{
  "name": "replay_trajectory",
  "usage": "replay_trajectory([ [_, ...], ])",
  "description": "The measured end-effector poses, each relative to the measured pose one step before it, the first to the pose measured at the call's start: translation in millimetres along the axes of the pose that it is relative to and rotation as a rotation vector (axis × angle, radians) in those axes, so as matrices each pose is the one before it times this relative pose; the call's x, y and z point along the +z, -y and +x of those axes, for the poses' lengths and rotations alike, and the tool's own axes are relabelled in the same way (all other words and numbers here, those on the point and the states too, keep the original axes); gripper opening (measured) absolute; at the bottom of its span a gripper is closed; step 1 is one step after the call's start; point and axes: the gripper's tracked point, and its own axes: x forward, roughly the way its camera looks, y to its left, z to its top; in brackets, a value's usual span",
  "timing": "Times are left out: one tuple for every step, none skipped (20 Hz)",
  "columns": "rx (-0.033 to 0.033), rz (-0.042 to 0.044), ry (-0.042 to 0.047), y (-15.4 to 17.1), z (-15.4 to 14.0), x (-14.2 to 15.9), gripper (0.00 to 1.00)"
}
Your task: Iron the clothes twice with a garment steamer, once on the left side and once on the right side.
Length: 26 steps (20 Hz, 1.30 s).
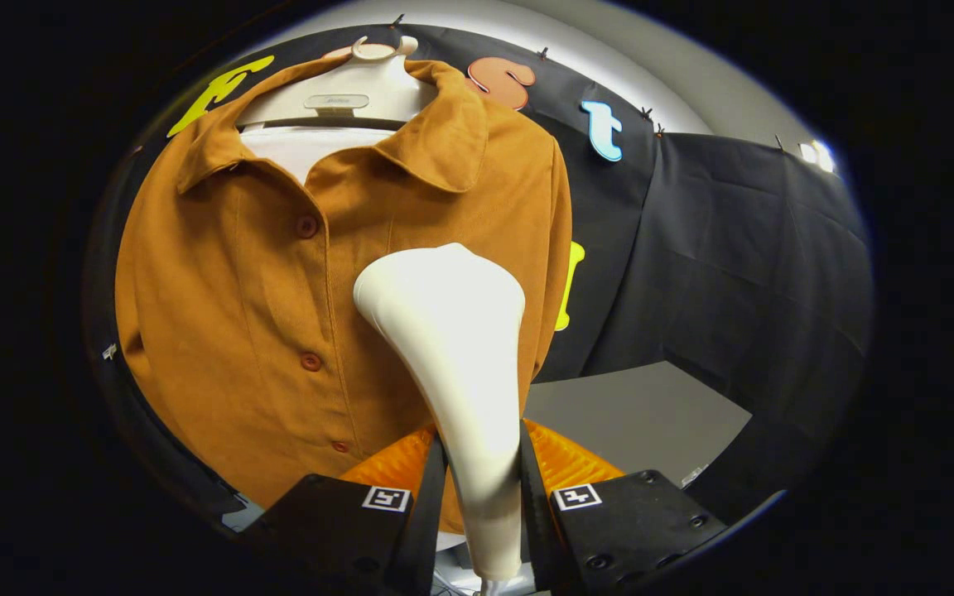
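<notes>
A brown button-up shirt hangs on a cream hanger in front of the black booth wall. My gripper is shut on the white garment steamer, holding it by its narrow handle between both fingers. The steamer's wide head points up and away from me, against or very close to the shirt's right front panel, just right of the button line and about mid-chest. Whether the head touches the cloth cannot be told.
The black cloth wall runs behind and to the right of the shirt. A grey table surface lies low to the right, beyond the fingers. A white inner layer shows inside the shirt's collar.
</notes>
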Motion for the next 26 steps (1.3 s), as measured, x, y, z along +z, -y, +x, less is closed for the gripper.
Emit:
replay_trajectory([
  [0.00107, -0.00398, -0.00855, -1.63, 0.79, -3.74, 0.48],
  [-0.00011, -0.00366, -0.01055, -2.99, 1.25, -4.14, 0.48],
  [-0.0006, -0.00211, -0.00877, -1.6, 1.33, -3.01, 0.48],
  [-0.00091, 0.00054, -0.00769, -0.41, 3.2, -2.65, 0.48],
  [-0.00084, 0.00062, -0.01002, -0.51, 1.52, -4.16, 0.48],
  [-0.0025, 0.00037, -0.00954, -0.23, 1.92, -4.1, 0.48],
  [-0.00117, -0.00016, -0.01072, -0.5, 1.42, -4.14, 0.48],
  [-0.00205, -0.00133, -0.01048, -0.23, 1.76, -4.19, 0.48],
  [-0.00279, -0.00213, -0.00974, -0.04, 1.87, -4.49, 0.48],
  [-0.00121, -0.00143, -0.01058, -0.6, 2.02, -4.28, 0.48],
  [-0.00082, -0.00103, -0.00978, -0.52, 2.15, -3.8, 0.48],
  [-0.00102, -0.00233, -0.01122, -1.21, 2.15, -4.47, 0.48],
  [-0.0018, -0.00366, -0.01165, -1.2, 1.74, -4.03, 0.48],
  [0.00026, -0.00326, -0.01072, 0.23, 1.84, -4.18, 0.48],
  [0.00128, -0.00215, -0.01037, -0.33, 2.03, -4.42, 0.48],
  [0.0023, -0.00183, -0.00904, -2.12, 1.48, -3.79, 0.48],
  [0.00091, -0.00229, -0.00861, -1.56, 1.0, -4.57, 0.48],
  [0.00016, -0.00215, -0.00915, -2.09, 1.42, -5.13, 0.49],
  [0.00024, -0.0017, -0.01074, -0.25, 1.74, -4.0, 0.48],
  [-0.00028, -0.00208, -0.01278, 0.29, 1.32, -4.27, 0.49],
  [-0.00075, -0.00251, -0.01387, -0.23, 2.14, -5.86, 0.49],
  [0.00067, -0.00376, -0.01432, -2.43, 2.51, -7.85, 0.48],
  [0.00138, -0.00282, -0.01488, -1.99, 1.8, -6.83, 0.48],
  [0.00188, -0.00242, -0.01569, -0.81, 3.67, -6.68, 0.48],
  [0.00149, -0.00308, -0.01573, 0.29, 3.68, -6.0, 0.49],
  [0.00261, -0.00284, -0.01309, 1.44, 3.67, -5.76, 0.49],
])
